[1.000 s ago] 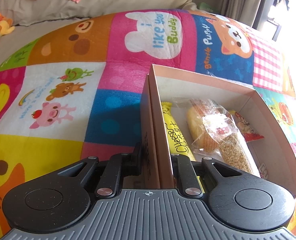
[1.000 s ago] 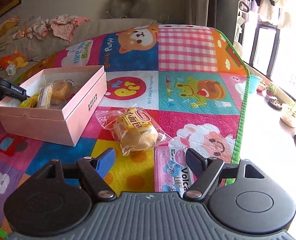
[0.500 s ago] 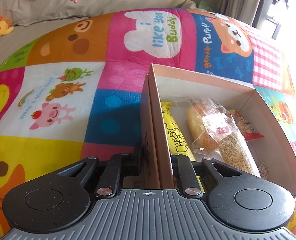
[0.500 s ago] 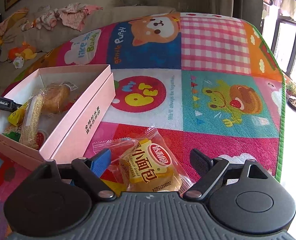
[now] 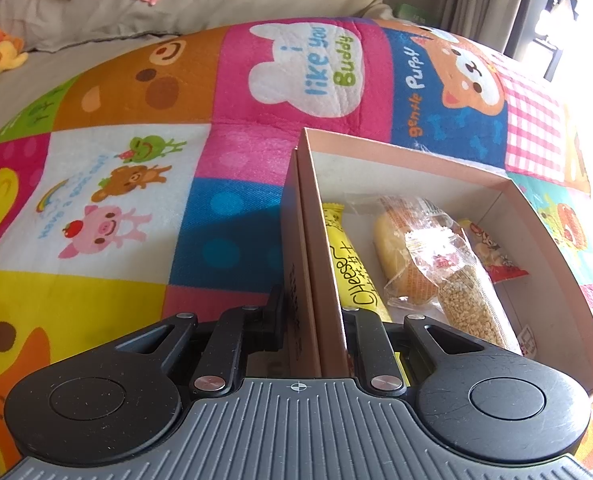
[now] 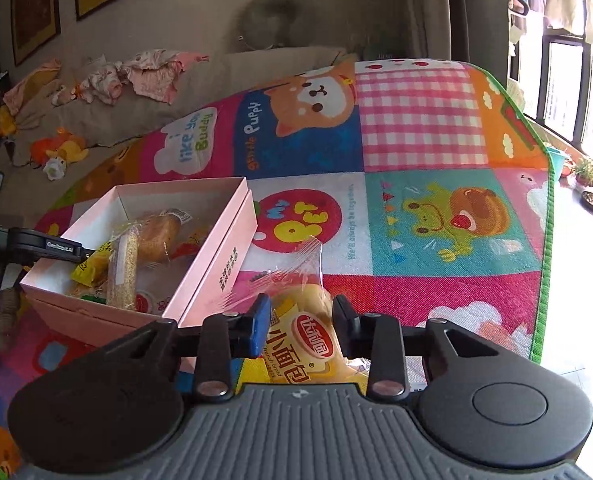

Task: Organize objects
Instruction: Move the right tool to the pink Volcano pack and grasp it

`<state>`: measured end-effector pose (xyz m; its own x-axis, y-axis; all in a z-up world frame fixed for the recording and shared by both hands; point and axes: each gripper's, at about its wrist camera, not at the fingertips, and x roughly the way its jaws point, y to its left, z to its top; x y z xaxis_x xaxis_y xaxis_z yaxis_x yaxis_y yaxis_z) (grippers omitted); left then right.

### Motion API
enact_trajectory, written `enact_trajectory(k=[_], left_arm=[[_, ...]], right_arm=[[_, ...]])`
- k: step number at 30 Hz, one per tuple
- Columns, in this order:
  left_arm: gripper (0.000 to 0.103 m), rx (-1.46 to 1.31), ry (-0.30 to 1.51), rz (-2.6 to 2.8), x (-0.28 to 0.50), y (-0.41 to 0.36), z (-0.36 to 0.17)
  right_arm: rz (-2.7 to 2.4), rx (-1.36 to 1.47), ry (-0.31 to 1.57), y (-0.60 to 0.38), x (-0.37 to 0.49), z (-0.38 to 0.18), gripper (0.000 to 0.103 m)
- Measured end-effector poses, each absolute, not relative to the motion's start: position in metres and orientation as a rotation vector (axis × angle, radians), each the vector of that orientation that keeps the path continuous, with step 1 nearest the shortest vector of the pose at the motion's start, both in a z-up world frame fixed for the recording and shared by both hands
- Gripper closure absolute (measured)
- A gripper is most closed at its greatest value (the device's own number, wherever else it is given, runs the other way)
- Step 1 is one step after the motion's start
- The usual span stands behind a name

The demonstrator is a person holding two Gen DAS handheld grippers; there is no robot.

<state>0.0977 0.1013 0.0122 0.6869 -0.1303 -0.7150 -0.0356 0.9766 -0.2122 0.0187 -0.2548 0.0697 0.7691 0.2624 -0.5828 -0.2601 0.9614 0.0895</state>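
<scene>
My left gripper [image 5: 312, 308] is shut on the near left wall of the open pink box [image 5: 408, 156]. Inside the box lie a yellow cheese stick [image 5: 352, 268], a wrapped bun [image 5: 400, 256], a grain bar [image 5: 468, 304] and a red snack packet [image 5: 492, 252]. In the right wrist view the box [image 6: 216, 268] sits at the left on the mat. My right gripper [image 6: 301, 312] is closing its jaws, and the pads press on a wrapped small bread packet [image 6: 308, 344] just right of the box, lifted a little off the mat.
A colourful cartoon play mat [image 6: 416, 140] covers the floor, with its green edge [image 6: 546, 240] at the right. A sofa [image 6: 216, 76] with clothes and plush toys [image 6: 56, 152] stands behind. Small pots [image 6: 588, 196] sit by the window.
My right gripper moved in over the bread packet, closed its jaws on it and rose a little. The left gripper and the box have not moved.
</scene>
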Motion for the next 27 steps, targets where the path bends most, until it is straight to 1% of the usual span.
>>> enact_trajectory(k=[5, 7, 8, 9, 11, 12, 16, 19, 22, 24, 26, 27], left_arm=[[0.085, -0.217, 0.814, -0.053, 0.098, 0.101, 0.012], [0.085, -0.217, 0.814, -0.053, 0.098, 0.101, 0.012], [0.085, -0.217, 0.815, -0.053, 0.098, 0.101, 0.012], [0.085, -0.217, 0.815, -0.053, 0.098, 0.101, 0.012], [0.085, -0.217, 0.815, -0.053, 0.097, 0.101, 0.012], [0.085, -0.218, 0.815, -0.052, 0.098, 0.101, 0.012], [0.085, -0.218, 0.816, -0.051, 0.098, 0.101, 0.012], [0.085, -0.216, 0.817, -0.051, 0.098, 0.101, 0.012], [0.085, -0.215, 0.817, -0.050, 0.098, 0.100, 0.012], [0.085, -0.215, 0.817, -0.050, 0.098, 0.100, 0.012], [0.085, -0.217, 0.817, -0.051, 0.097, 0.100, 0.012], [0.085, -0.215, 0.818, -0.051, 0.098, 0.100, 0.012]], right_arm=[[0.284, 0.010, 0.652, -0.260, -0.012, 0.070, 0.070], [0.279, 0.004, 0.647, -0.262, -0.023, 0.066, 0.067], [0.253, -0.018, 0.624, -0.263, -0.032, 0.065, 0.057], [0.216, -0.053, 0.597, -0.264, -0.040, 0.062, 0.045], [0.151, -0.107, 0.561, -0.266, -0.050, 0.057, 0.036], [0.132, -0.116, 0.567, -0.270, -0.051, 0.052, 0.035], [0.099, -0.058, 0.666, -0.289, -0.040, 0.031, 0.034], [0.098, -0.029, 0.705, -0.294, -0.035, 0.018, 0.034], [0.110, -0.004, 0.722, -0.295, -0.031, 0.012, 0.043], [0.106, -0.017, 0.715, -0.293, -0.030, 0.012, 0.053], [0.110, -0.017, 0.714, -0.291, -0.028, 0.013, 0.059], [0.112, -0.017, 0.716, -0.291, -0.026, 0.013, 0.059]])
